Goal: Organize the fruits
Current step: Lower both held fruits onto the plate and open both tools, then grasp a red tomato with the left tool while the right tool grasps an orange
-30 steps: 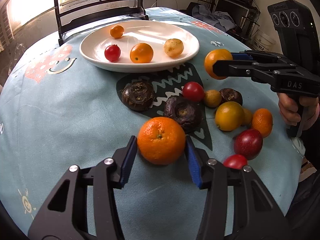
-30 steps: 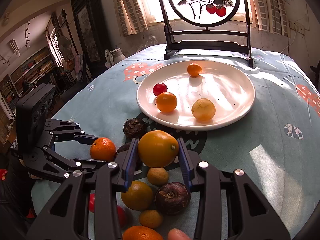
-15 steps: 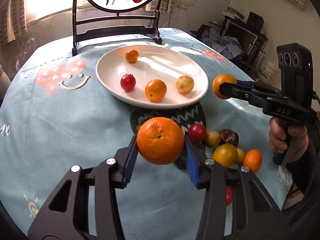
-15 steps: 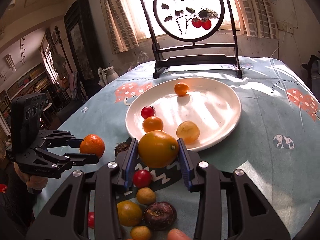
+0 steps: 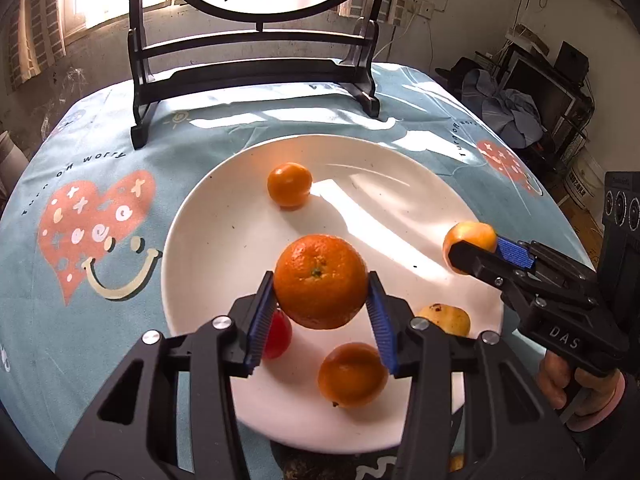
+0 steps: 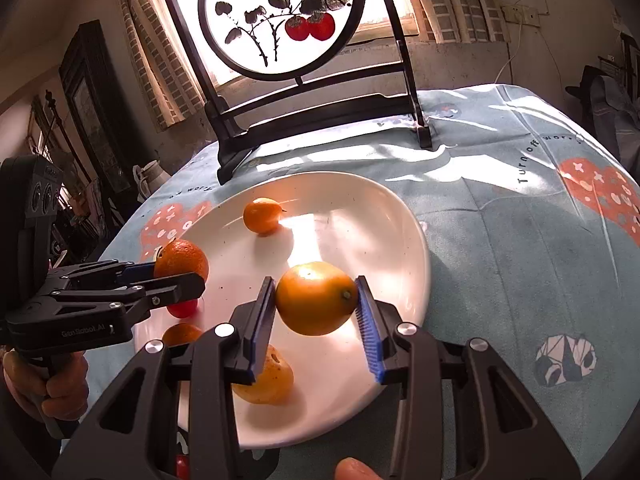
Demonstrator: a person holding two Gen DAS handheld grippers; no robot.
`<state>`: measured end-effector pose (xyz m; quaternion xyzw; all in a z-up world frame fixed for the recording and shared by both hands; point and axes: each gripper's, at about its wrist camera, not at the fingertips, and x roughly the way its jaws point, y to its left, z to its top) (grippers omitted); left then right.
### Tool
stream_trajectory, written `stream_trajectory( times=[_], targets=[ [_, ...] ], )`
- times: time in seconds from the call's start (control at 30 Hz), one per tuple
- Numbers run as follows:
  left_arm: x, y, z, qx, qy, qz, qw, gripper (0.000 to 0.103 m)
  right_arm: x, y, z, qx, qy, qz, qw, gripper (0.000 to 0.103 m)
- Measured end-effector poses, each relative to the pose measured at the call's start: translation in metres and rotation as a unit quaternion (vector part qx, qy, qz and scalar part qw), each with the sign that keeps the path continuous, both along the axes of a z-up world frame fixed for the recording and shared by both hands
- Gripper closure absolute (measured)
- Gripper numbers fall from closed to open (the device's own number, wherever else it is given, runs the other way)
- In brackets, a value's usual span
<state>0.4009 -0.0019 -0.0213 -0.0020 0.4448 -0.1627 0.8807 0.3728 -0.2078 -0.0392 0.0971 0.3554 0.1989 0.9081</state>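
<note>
My left gripper (image 5: pixel 320 312) is shut on a round mandarin (image 5: pixel 320 280) and holds it above the white plate (image 5: pixel 192 240). My right gripper (image 6: pixel 316 316) is shut on a yellow-orange citrus fruit (image 6: pixel 316 298), also above the plate (image 6: pixel 392 220). Each gripper shows in the other's view: the right gripper (image 5: pixel 476 250) at the plate's right rim, the left gripper (image 6: pixel 180 276) at its left rim. On the plate lie a small orange fruit (image 5: pixel 289 184), a red tomato (image 5: pixel 278 334) partly hidden by my finger, an orange (image 5: pixel 352 374) and a yellow fruit (image 5: pixel 444 318).
A dark wooden stand (image 5: pixel 256 68) with a round painted screen rises behind the plate. The table wears a light blue printed cloth (image 5: pixel 80 160). A hand (image 5: pixel 576 384) grips the right handle. A dark fruit shows at the lower edge (image 5: pixel 304 466).
Both grippers have carried their fruits forward from the loose pile on the cloth to above the plate. The loose fruits have dropped out of view below.
</note>
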Motion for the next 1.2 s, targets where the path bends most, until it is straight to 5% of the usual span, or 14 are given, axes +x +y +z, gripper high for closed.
stream_trajectory(
  times=[0.23,0.3,0.37,0.43,0.63,0.67,0.87,1.03,1.2],
  targets=[
    [0.021,-0.007,-0.016,0.015,0.027,0.005,0.9995,0.057,0.014,0.01,-0.01,-0.017,0.017,0.019,1.0,0.063],
    [0.019,-0.004,-0.014,0.009,0.025,0.011,0.9996,0.056,0.013,0.01,-0.008,-0.018,0.021,0.024,0.999,0.049],
    [0.011,0.002,-0.003,-0.002,0.01,0.021,0.9997,0.033,0.006,0.008,0.001,-0.012,0.008,0.025,1.0,0.049],
    [-0.004,0.01,0.012,-0.008,-0.015,0.035,0.9993,0.023,-0.004,0.007,0.013,-0.015,-0.009,0.025,1.0,0.049],
    [-0.077,0.034,0.039,-0.012,-0.075,0.059,0.9954,0.005,-0.049,0.002,0.027,-0.008,-0.026,0.035,0.999,0.046],
    [-0.091,0.037,0.038,-0.01,-0.083,0.062,0.9945,0.005,-0.058,0.002,0.027,-0.008,-0.023,0.037,0.999,0.037],
    [-0.152,0.053,0.009,0.021,-0.082,0.088,0.9925,0.004,-0.108,0.014,0.022,-0.042,-0.029,0.073,0.996,0.037],
    [-0.18,0.071,0.0,-0.032,-0.063,0.088,0.9936,0.004,-0.159,0.017,0.022,-0.078,-0.063,0.109,0.989,0.037],
    [-0.195,0.077,-0.002,-0.035,-0.07,0.099,0.992,0.004,-0.213,0.015,0.022,-0.098,-0.067,0.124,0.985,0.037]
  ],
)
